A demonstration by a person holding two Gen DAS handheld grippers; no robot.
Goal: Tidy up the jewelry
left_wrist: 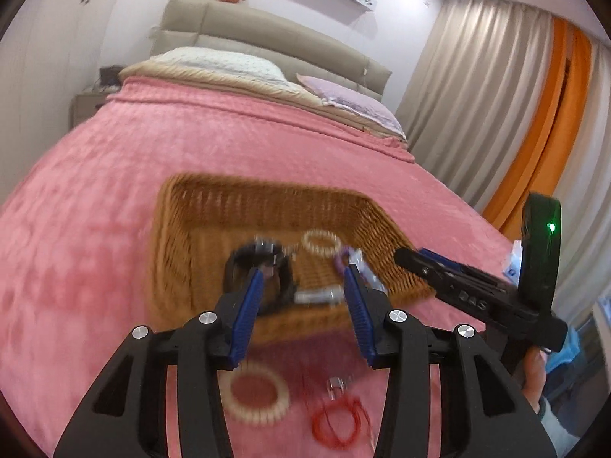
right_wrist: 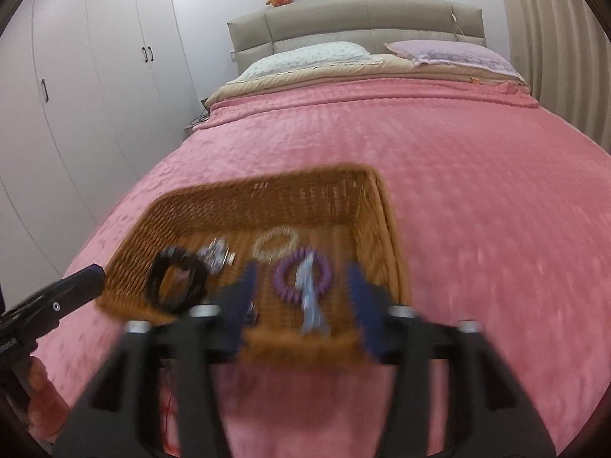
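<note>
left tool (left_wrist: 305, 278): your jaws stand apart, nothing gripped, over the basket's (left_wrist: 183, 236) near rim
right tool (right_wrist: 301, 286): released too, purple bracelet (right_wrist: 284, 286) lying in the basket between its fingers, not pinched
still on bed (left_wrist: 114, 191): cream bracelet (left_wrist: 255, 393), red cord (left_wrist: 340, 423), under your left tool

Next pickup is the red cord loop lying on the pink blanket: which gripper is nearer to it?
Left. The left gripper hangs right above the red cord loop, which lies beneath its arms. The right gripper reaches over the wicker basket, beyond it.

Pink blanket (right_wrist: 439, 198), pillows (right_wrist: 305, 57) (two), wardrobe (right_wrist: 95, 76), curtains (left_wrist: 477, 87).
</note>
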